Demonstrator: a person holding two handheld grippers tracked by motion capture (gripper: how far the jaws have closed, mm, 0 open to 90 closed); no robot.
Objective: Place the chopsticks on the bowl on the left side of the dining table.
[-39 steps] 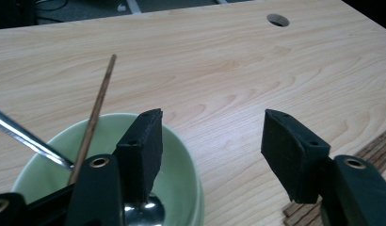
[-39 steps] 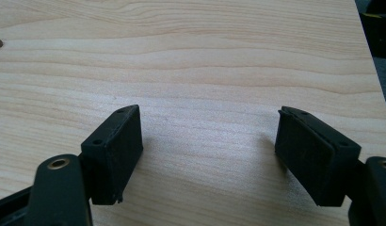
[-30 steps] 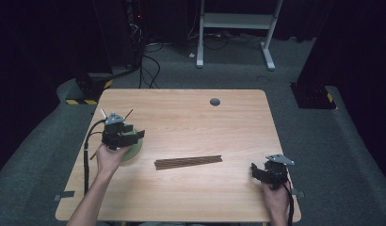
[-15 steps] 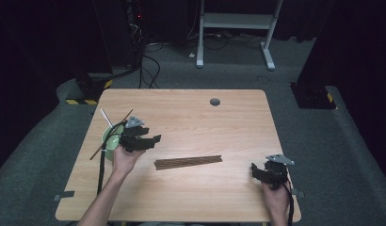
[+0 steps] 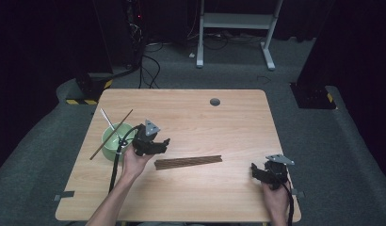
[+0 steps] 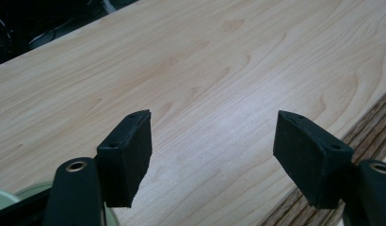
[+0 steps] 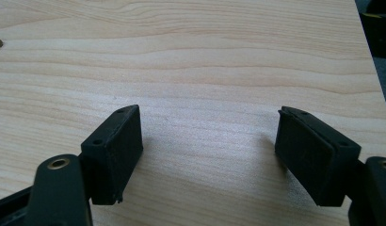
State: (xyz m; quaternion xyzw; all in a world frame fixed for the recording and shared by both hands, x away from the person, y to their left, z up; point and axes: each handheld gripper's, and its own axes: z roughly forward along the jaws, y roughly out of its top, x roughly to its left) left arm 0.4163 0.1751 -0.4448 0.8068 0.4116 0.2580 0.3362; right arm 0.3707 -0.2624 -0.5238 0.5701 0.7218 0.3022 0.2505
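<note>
Your left gripper (image 5: pixel 164 142), jaws spread and just opened wider with nothing between them, hovers just left of the bundle of dark sticks (image 5: pixel 188 162). Farther left of the bundle stands the green bowl (image 5: pixel 111 136), holding two utensils. Your right gripper (image 5: pixel 255 172), also spread and empty, sits right of the bundle.

Left gripper (image 5: pixel 164 142) fingers just opened wide; right gripper (image 5: pixel 255 170) agape.

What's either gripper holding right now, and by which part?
Nothing. The left gripper has just been opening and is empty beside the chopsticks; the right gripper is open over bare table.
</note>
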